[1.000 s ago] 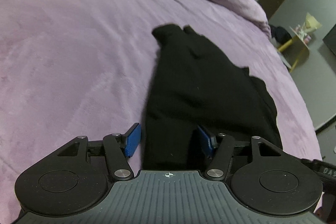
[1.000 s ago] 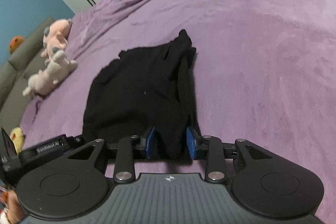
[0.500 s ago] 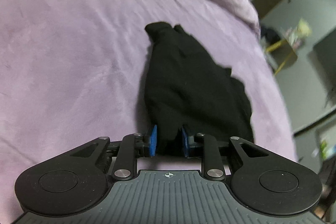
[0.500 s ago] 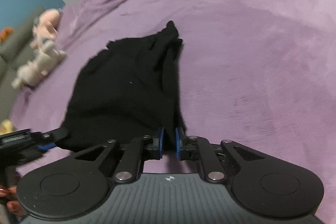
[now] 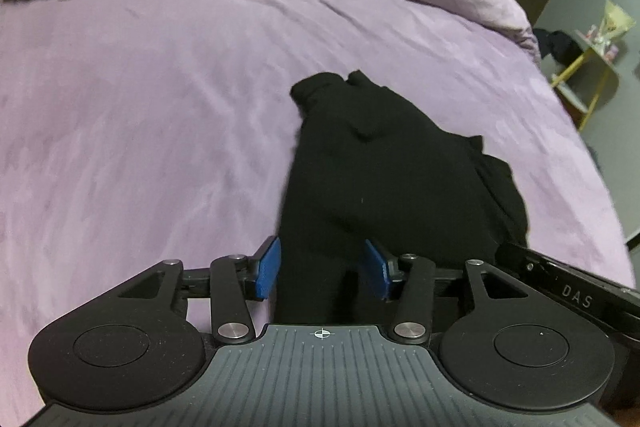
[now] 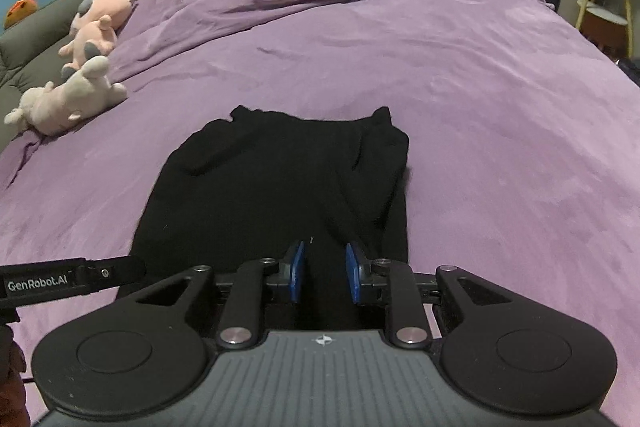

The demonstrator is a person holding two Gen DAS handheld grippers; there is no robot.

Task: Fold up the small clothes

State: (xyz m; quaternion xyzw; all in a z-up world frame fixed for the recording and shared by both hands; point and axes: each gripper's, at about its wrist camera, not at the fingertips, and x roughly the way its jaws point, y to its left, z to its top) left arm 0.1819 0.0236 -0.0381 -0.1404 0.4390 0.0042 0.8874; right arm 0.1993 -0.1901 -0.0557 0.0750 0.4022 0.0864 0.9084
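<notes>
Both jaw pairs have just been opening: left gripper (image 5: 322,269) wide, right gripper (image 6: 323,271) narrow, garment (image 6: 280,187) edge between each, unpinched. Risk: loose cloth snagging on withdrawing pads would spoil the fold.

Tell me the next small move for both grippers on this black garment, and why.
Probably close both on the near edge. The left gripper and right gripper each straddle the near edge of the black garment on the purple bedspread. Their jaws have just been opening, and a gap shows beside the cloth.
</notes>
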